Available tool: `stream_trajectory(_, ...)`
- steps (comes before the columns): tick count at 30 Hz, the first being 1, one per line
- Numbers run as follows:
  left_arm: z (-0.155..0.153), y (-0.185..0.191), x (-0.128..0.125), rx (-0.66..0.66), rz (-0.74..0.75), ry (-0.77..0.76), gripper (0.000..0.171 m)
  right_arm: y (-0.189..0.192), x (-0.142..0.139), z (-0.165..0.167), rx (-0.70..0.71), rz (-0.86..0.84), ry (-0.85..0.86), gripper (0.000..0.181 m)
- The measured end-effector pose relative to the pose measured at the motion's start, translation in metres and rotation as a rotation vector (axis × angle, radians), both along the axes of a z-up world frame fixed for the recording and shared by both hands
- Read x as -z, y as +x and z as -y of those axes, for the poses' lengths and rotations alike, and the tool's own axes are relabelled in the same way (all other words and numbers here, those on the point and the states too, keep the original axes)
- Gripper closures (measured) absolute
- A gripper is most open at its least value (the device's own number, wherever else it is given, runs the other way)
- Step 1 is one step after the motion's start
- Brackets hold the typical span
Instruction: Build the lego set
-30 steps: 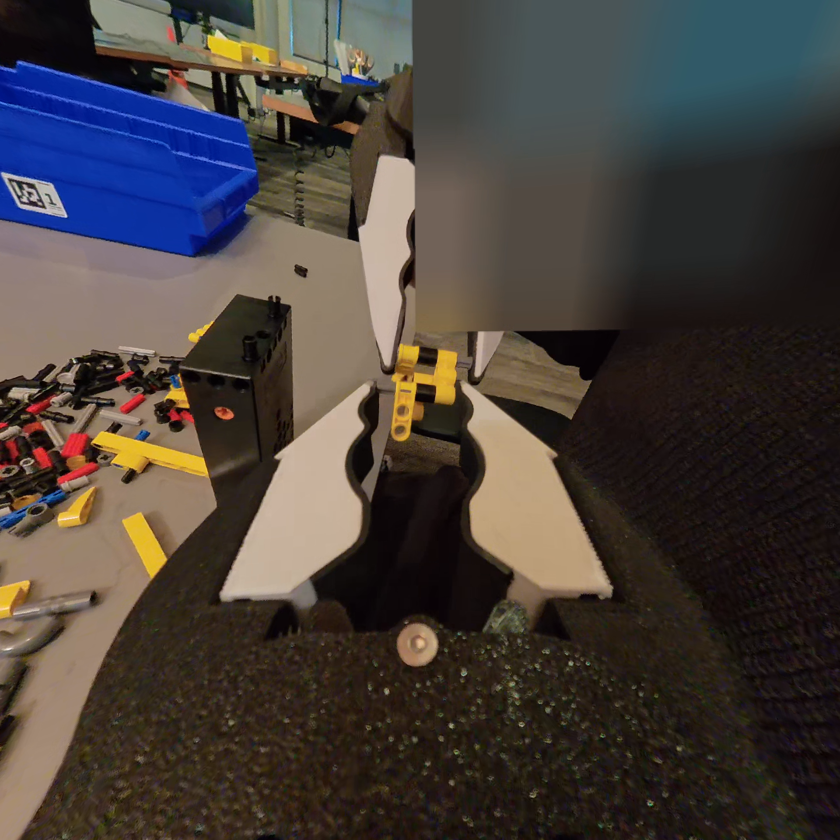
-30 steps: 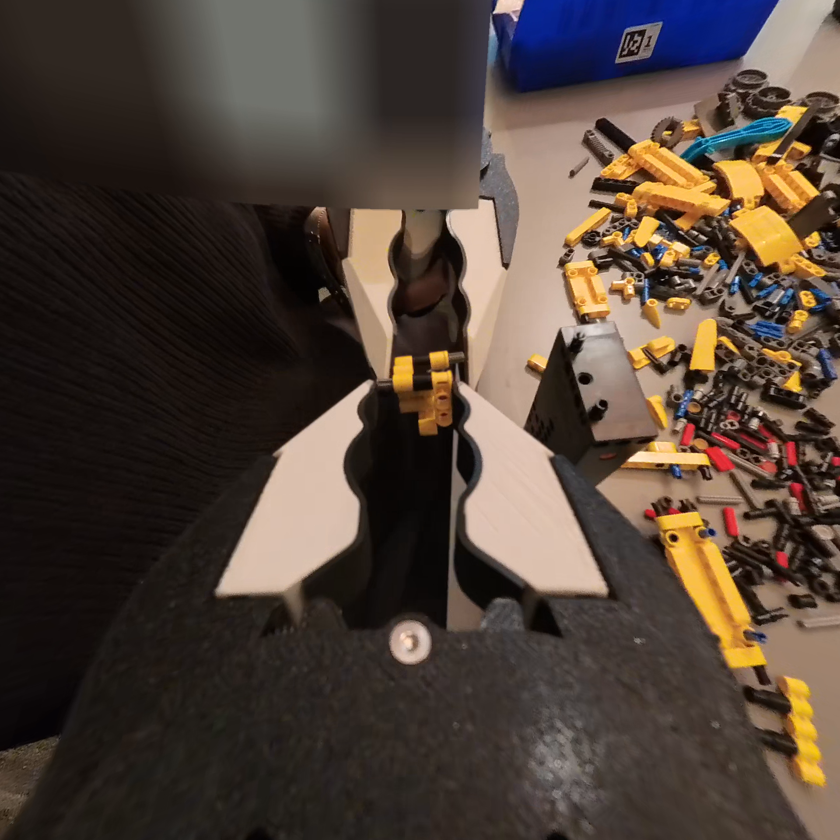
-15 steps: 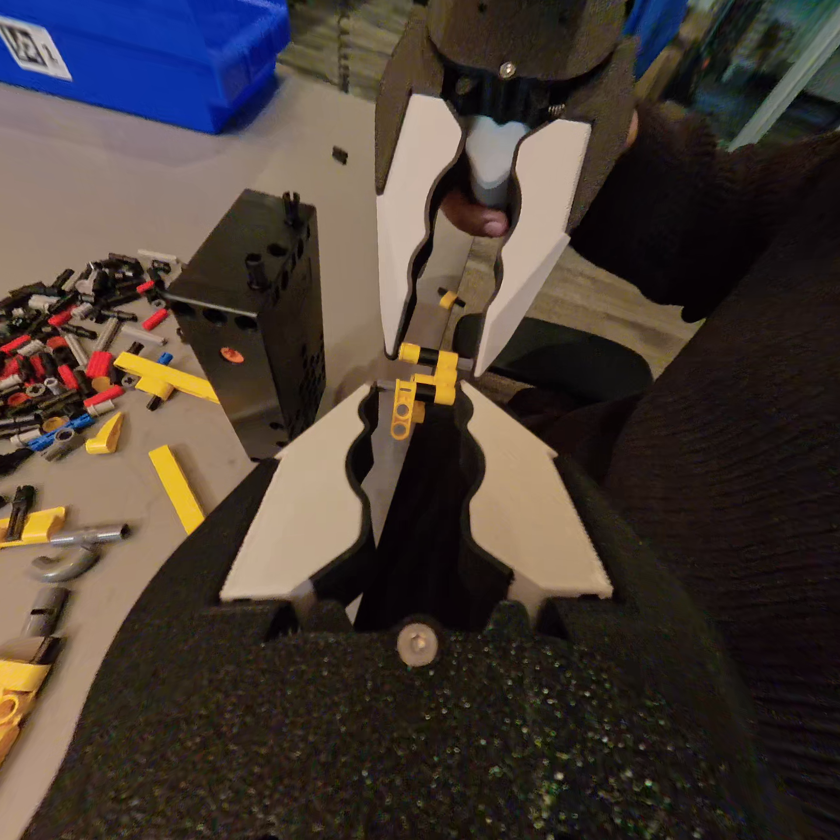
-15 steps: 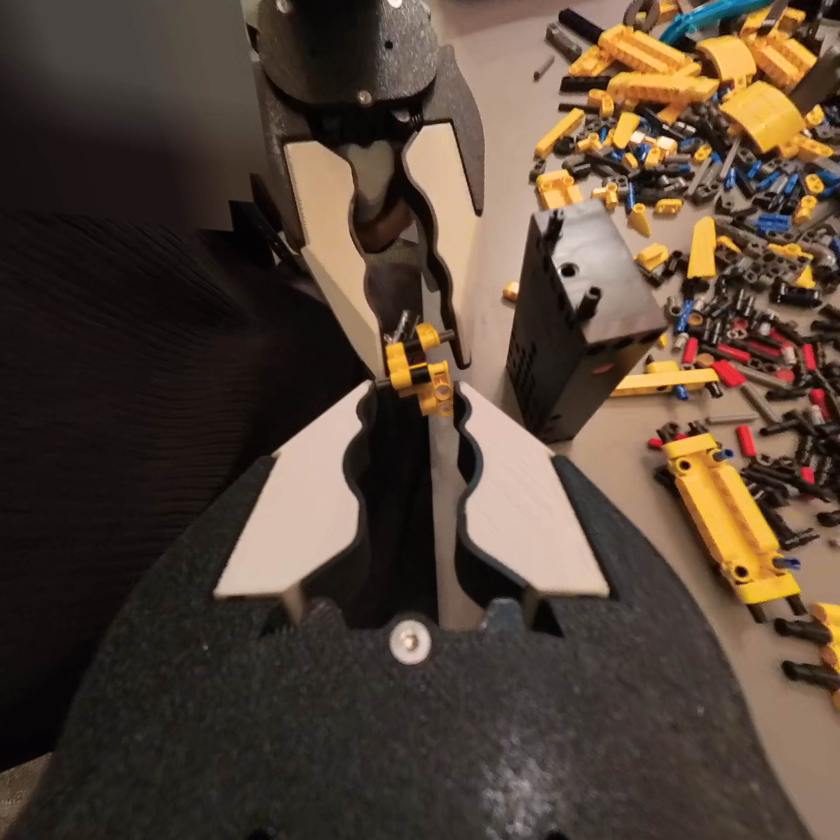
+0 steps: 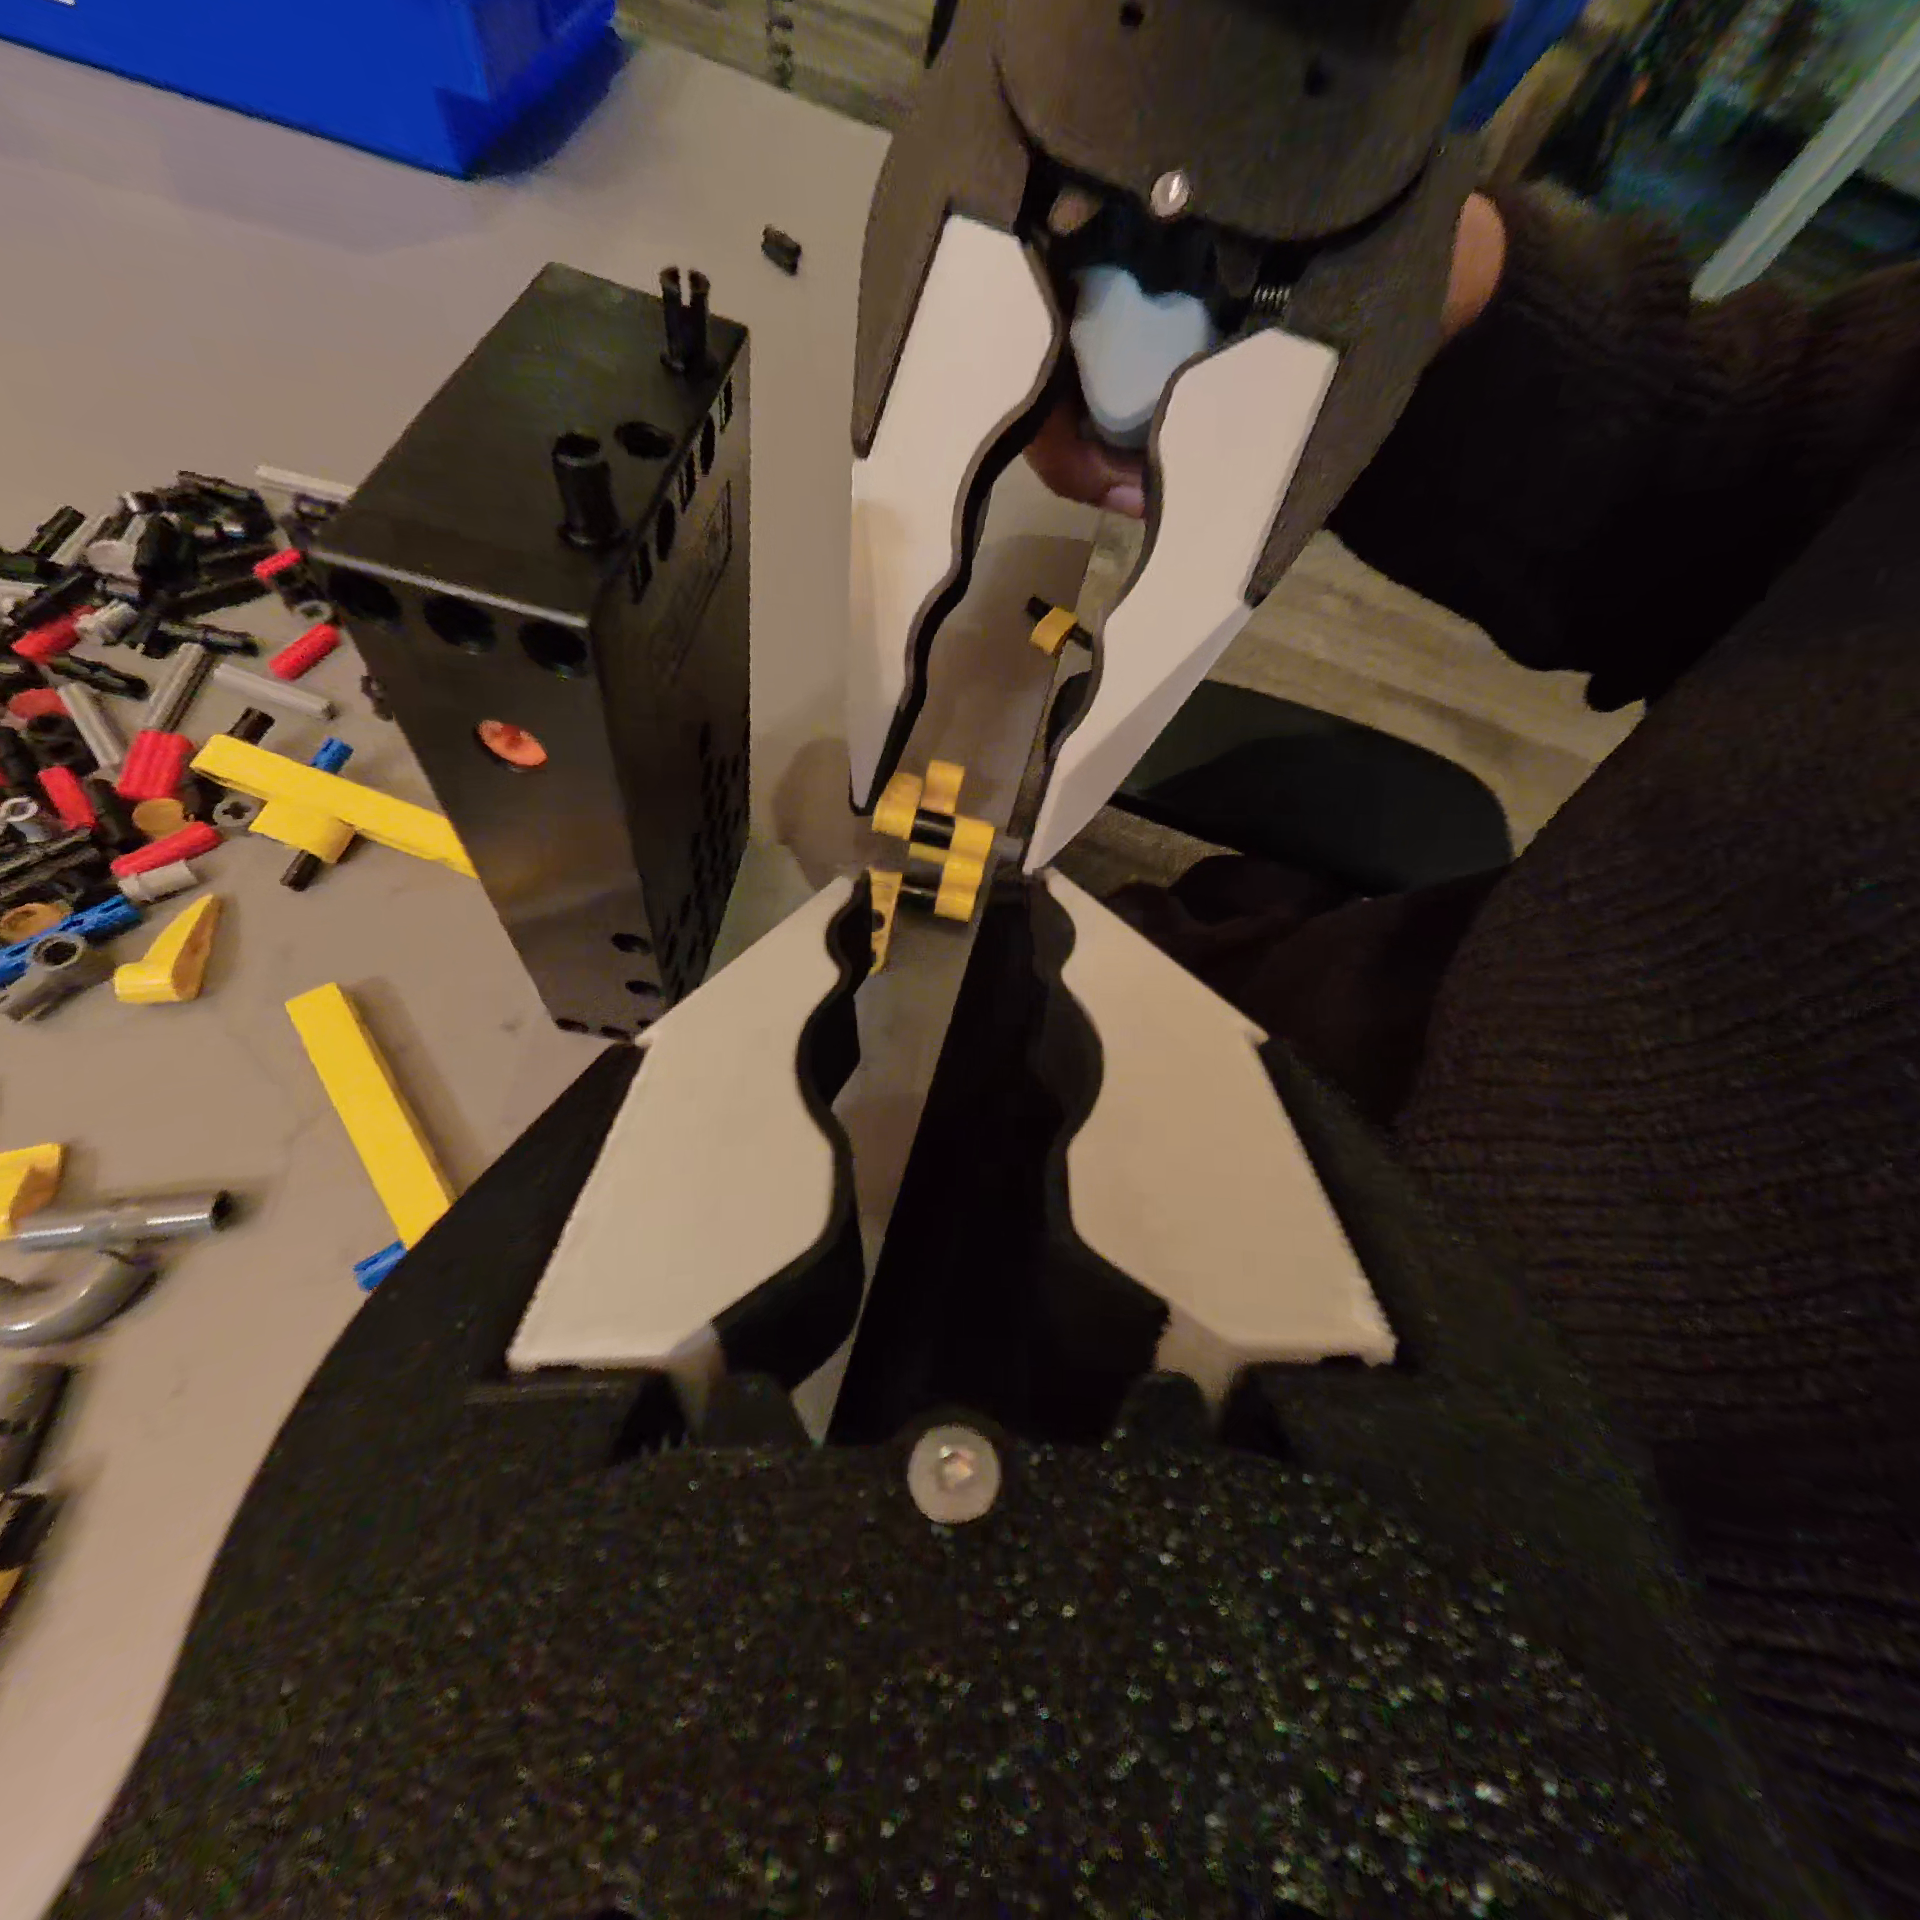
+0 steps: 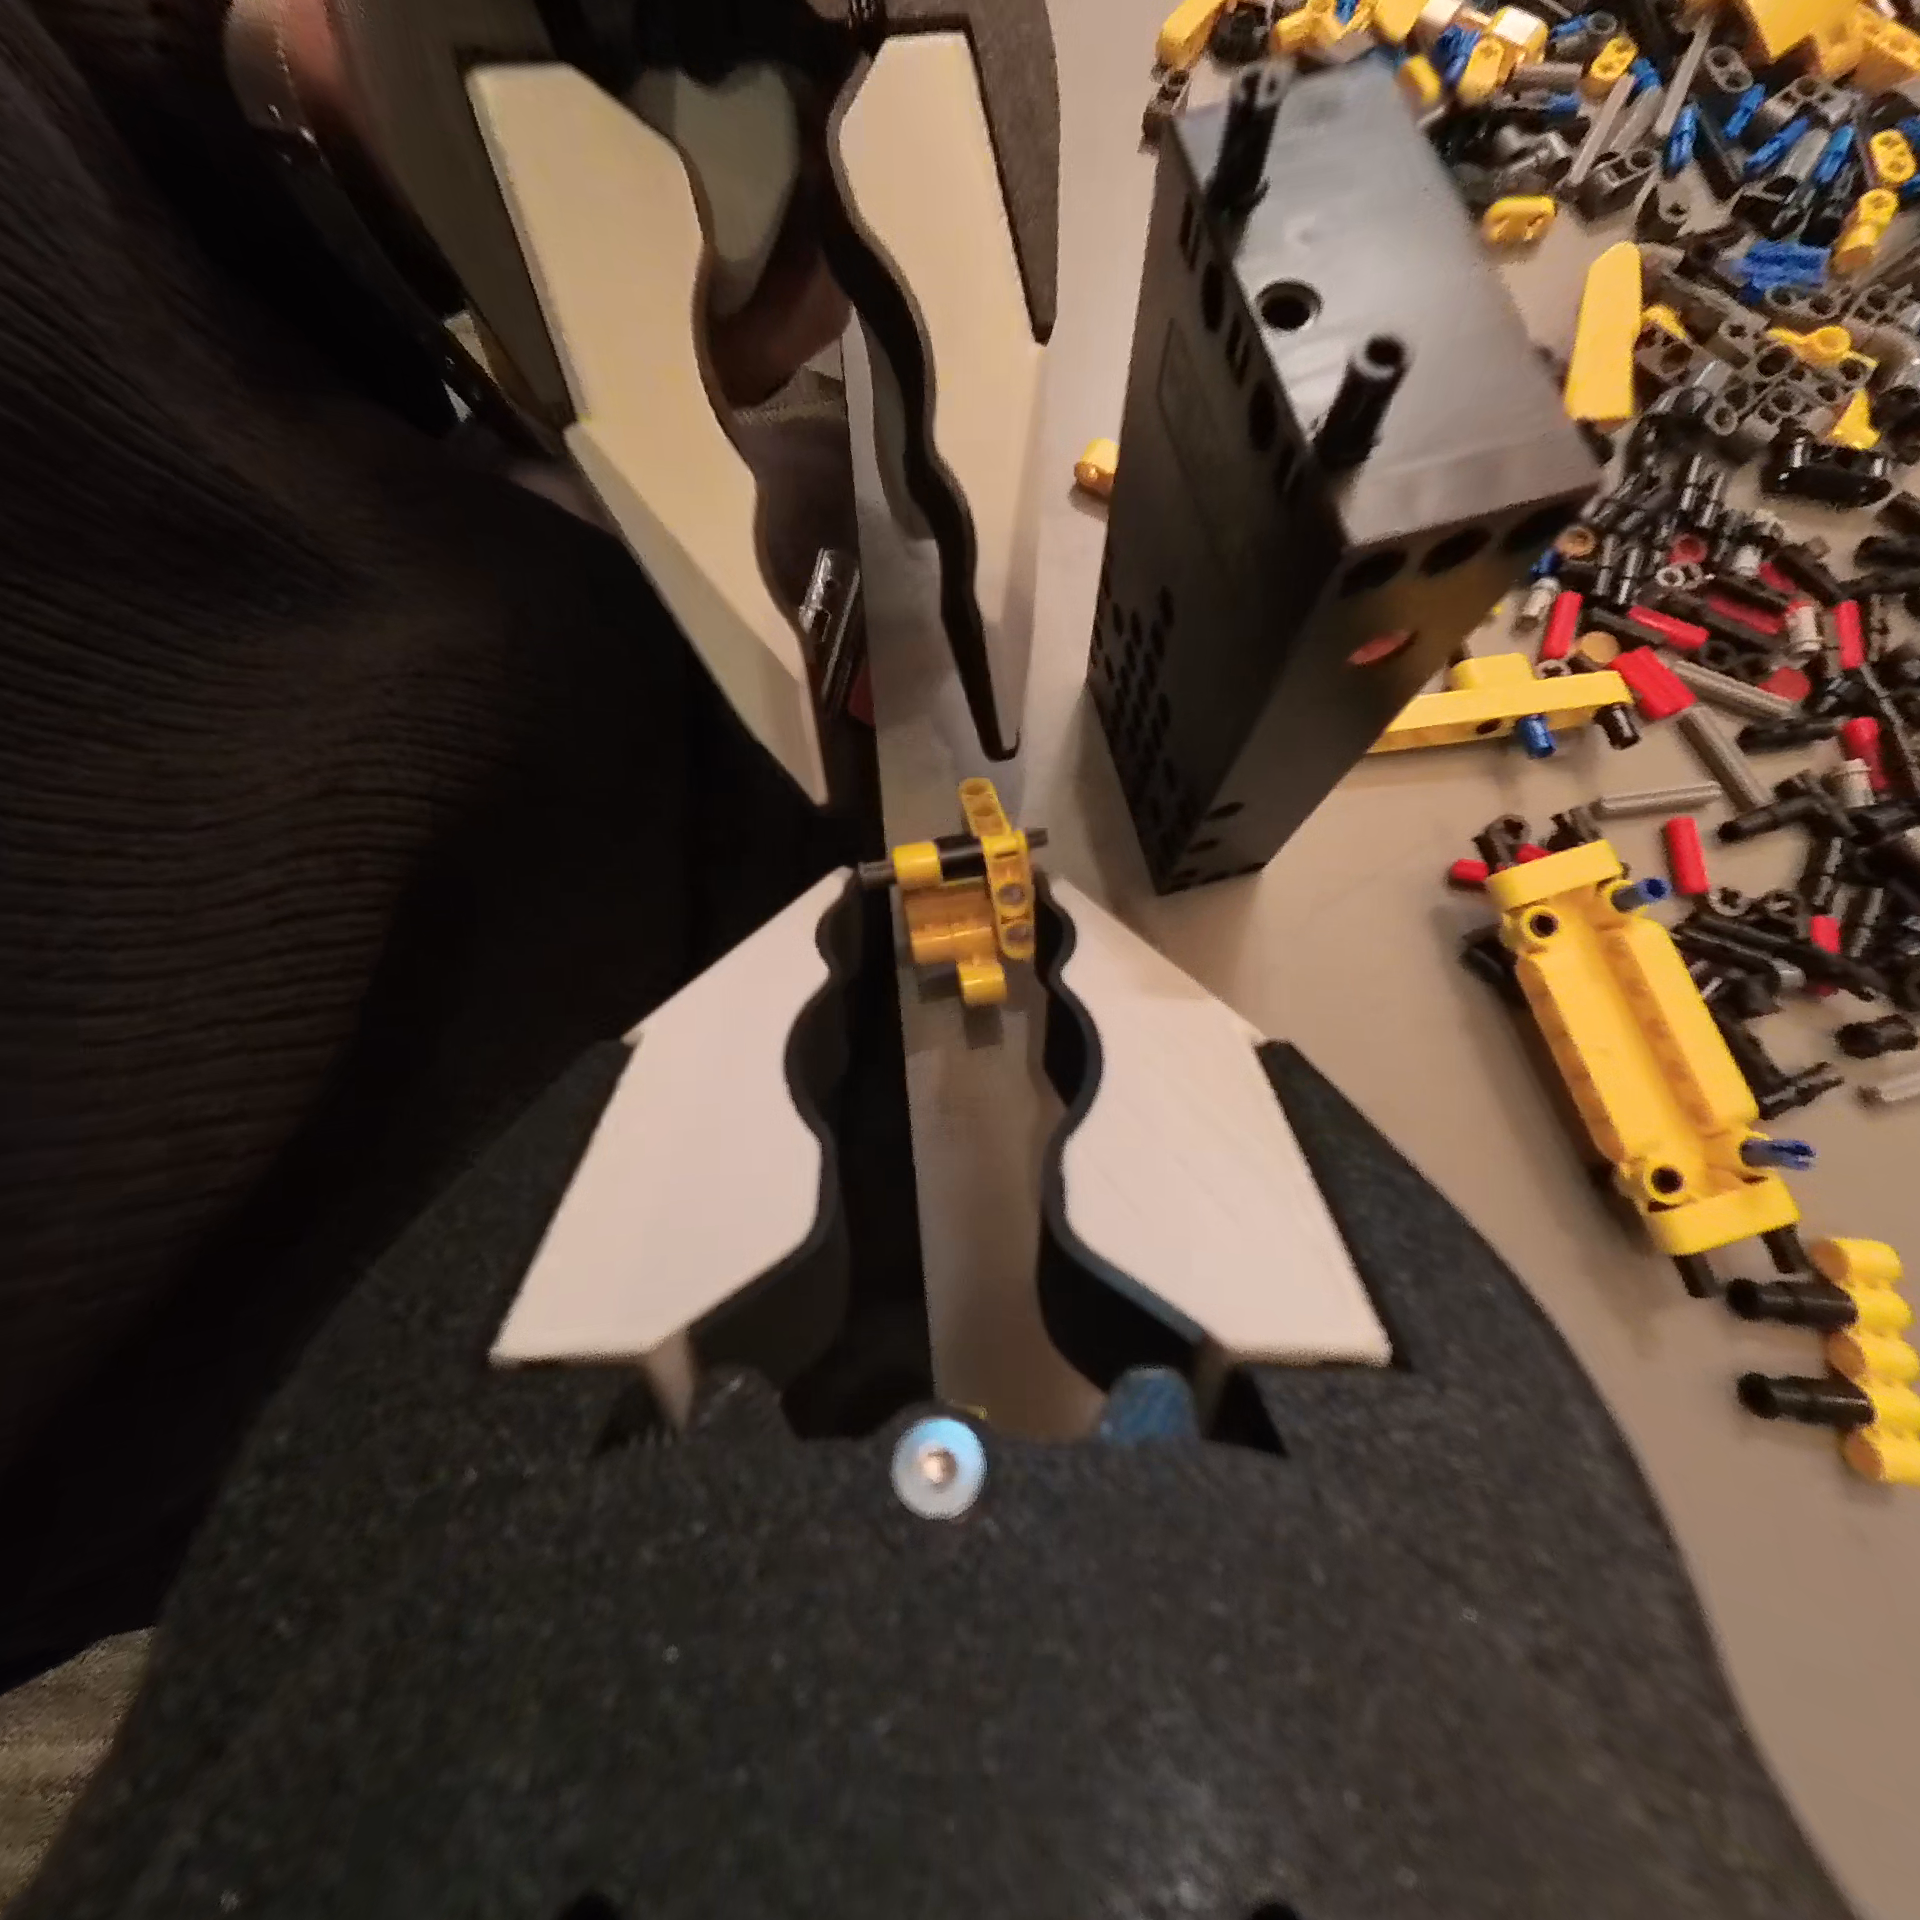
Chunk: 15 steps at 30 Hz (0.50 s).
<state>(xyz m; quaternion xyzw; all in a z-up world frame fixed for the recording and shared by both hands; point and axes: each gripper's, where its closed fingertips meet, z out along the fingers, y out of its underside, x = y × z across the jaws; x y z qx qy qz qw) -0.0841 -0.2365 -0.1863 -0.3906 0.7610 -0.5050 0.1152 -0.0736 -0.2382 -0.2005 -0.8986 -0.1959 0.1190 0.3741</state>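
My left tongs (image 5: 940, 883) sit at the centre of the left wrist view, tips drawn close and pinching a small yellow-and-black assembly (image 5: 930, 847) of brick pieces. My right tongs (image 6: 951, 883) at the centre of the right wrist view also nip that same yellow-and-black assembly (image 6: 966, 899), gripping the ends of its thin black axle; the gap is narrow, only as wide as the piece. The two tongs meet tip to tip above the edge of the grey counter (image 5: 208, 312). A black box (image 5: 561, 665) with pegs on top stands upright just left of centre in the left view. Loose bricks (image 6: 1714, 623) crowd the right side of the right view. A dark knitted sleeve (image 5: 1662, 1039) hides the right of the left view. The right view is blurred, and I cannot tell how the assembly's pieces join.
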Motion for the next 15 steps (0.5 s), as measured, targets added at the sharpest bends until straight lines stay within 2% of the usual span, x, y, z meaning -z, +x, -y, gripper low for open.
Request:
stream_trajectory(7,0.010,0.004,-0.005,0.020,0.060,-0.041,0.140,0.001,0.002,0.000,0.000,0.005,0.006,0.149)
stream_trajectory(15,0.014,0.008,0.012,-0.003,0.038,0.018,0.140,0.005,0.008,0.002,-0.001,0.089,-0.014,0.149)
